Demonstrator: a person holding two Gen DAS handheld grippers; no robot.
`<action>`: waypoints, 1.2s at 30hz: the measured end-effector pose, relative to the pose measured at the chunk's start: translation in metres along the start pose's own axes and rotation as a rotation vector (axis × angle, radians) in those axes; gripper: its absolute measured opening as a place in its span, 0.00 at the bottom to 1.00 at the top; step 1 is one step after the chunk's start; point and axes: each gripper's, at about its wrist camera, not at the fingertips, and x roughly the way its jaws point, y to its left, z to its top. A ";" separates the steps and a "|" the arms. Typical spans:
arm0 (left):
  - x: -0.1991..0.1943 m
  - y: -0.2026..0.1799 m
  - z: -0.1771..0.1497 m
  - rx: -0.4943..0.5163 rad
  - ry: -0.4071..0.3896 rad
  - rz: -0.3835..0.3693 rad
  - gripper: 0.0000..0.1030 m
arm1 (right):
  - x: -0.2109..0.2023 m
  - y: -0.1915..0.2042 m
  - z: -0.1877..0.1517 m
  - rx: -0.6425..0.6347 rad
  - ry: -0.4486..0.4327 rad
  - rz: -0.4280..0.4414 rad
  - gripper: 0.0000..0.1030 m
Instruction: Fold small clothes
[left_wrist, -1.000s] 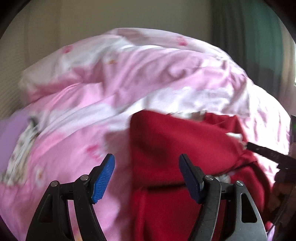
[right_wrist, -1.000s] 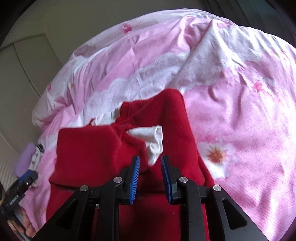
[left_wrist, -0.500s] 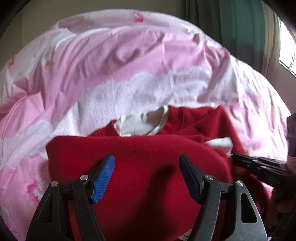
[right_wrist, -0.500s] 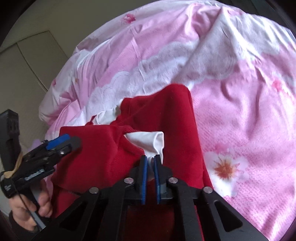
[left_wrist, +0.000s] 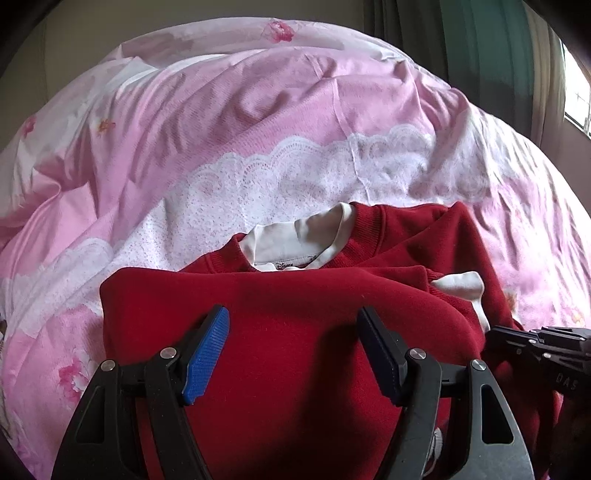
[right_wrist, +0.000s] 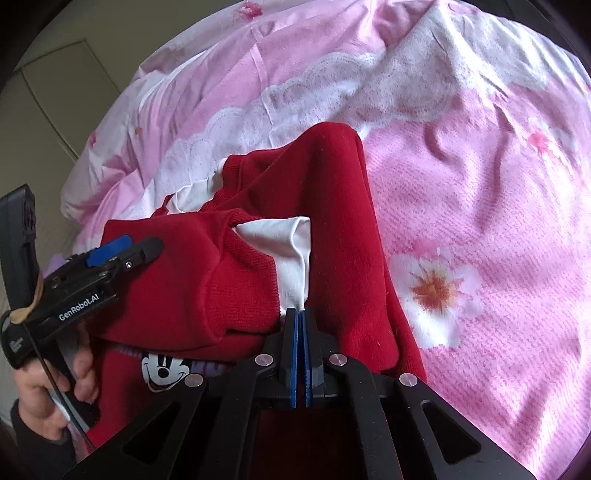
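Left gripper (left_wrist: 293, 350) was wide open, blue pads (left_wrist: 207, 350) spread well apart, nothing between them. It hovered over the folded-over body of the red sweater (left_wrist: 295, 295); whether it touched the fabric, couldn't tell. Sweater filled the area directly ahead of and under the fingers. White inner collar (left_wrist: 295, 240) sat just beyond the fold, straight ahead, with printed label text on its lower edge. Right gripper showed at the far right edge of the left wrist view, level with the left fingers.

Right gripper (right_wrist: 300, 328) was fully closed, pads pressed together, pinching the lower tip of the white cuff (right_wrist: 291, 254) that stuck out of the red sleeve. Cuff ran up and away from the fingertips, slightly to the left. Red sleeve opening sat immediately left of the pinch point; another red layer of the sweater ran along the right side of the fingers and up to a peak ahead. A cartoon mouse print (right_wrist: 162, 369) was visible on the sweater front, low and left of the right gripper, partly under the folded sleeve.

Left gripper appeared in the right wrist view far left, held in a bare hand (right_wrist: 48, 387), over the sweater's left part.

Pink floral bedspread (right_wrist: 480, 221) with a white lace band lay under everything, extending ahead and to the right of the right gripper.
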 end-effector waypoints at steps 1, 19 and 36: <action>-0.003 0.000 0.000 0.000 -0.003 -0.004 0.69 | -0.002 -0.001 0.001 0.010 -0.004 0.007 0.03; 0.002 0.022 -0.014 -0.065 -0.020 0.018 0.69 | 0.029 -0.002 0.063 -0.022 -0.005 -0.065 0.04; 0.002 0.042 -0.032 -0.107 -0.022 0.045 0.76 | 0.024 0.041 0.020 -0.167 0.008 -0.052 0.22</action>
